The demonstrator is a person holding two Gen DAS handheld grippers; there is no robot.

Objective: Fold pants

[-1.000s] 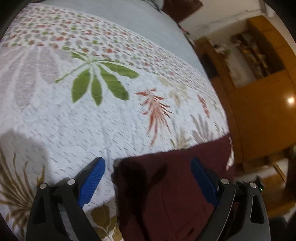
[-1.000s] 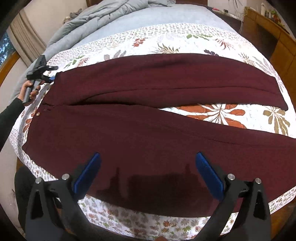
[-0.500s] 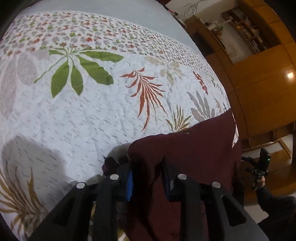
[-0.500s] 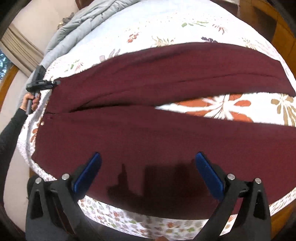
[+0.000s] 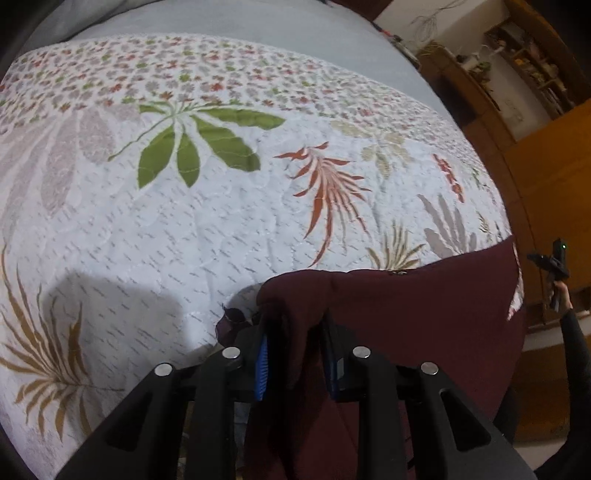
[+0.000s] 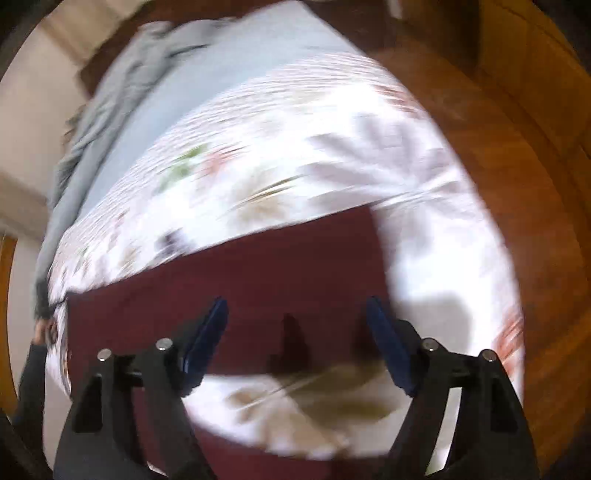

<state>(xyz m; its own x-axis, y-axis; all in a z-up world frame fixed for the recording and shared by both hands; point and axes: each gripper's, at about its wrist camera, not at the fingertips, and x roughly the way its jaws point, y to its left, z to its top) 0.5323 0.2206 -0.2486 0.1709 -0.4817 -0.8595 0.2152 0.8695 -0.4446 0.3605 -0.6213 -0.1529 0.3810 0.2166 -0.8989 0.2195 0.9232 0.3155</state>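
Pants (image 5: 406,317) flat on bedspread (image 5: 221,221), unfolded; left gripper (image 5: 295,354) clenched on corner, right gripper (image 6: 297,343) closing, nothing pinched yet.

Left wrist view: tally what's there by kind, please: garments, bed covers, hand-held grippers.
Garments: 1, maroon pants
Bed covers: 2, floral quilt, grey sheet
Hand-held grippers: 2, left hand-held gripper pinching the pants, right hand-held gripper at far right
Total: 5
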